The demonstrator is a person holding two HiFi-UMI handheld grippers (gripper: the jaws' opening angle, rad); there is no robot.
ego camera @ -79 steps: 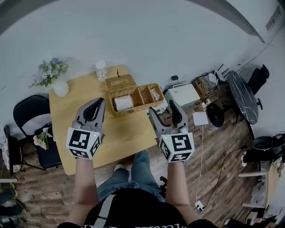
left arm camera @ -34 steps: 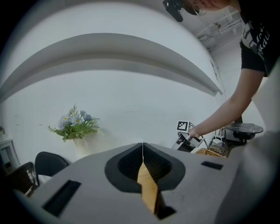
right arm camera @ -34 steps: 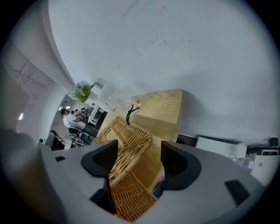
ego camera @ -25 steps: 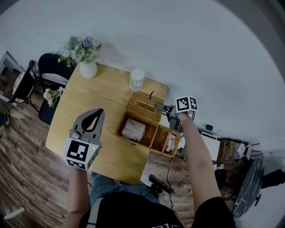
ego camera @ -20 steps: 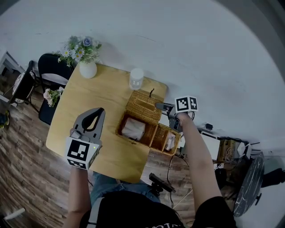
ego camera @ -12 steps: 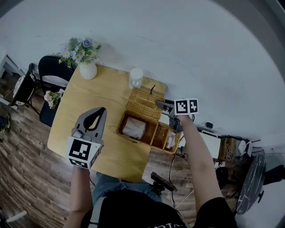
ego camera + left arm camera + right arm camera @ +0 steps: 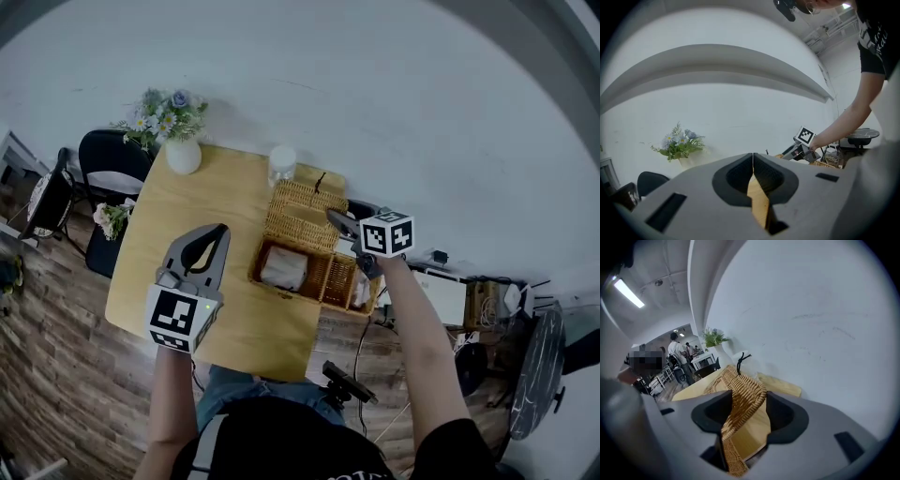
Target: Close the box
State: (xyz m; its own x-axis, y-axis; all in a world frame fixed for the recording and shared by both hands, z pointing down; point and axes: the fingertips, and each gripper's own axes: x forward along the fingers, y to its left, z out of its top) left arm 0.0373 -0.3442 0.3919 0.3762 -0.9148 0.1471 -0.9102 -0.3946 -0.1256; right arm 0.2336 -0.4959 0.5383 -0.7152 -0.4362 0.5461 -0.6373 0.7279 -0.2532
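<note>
The wicker box (image 7: 300, 292) sits open at the wooden table (image 7: 178, 234)'s right edge, its raised lid (image 7: 298, 216) pinched by the right gripper (image 7: 336, 223). Best to swing it along the hinge arc, untwisted. The left gripper (image 7: 217, 229) hovers aside, jaws pressed together, empty.

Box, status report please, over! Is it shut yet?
Right gripper jaws clamped on the wicker lid. Left gripper shut, empty, over the table. Box open, lid tilted up; nothing seen blocking it. Over.

left gripper (image 7: 219, 229) grey | right gripper (image 7: 331, 217) grey | cubes (image 7: 178, 317) black-white | T-shirt (image 7: 281, 452) black | jeans (image 7: 231, 390) blue
</note>
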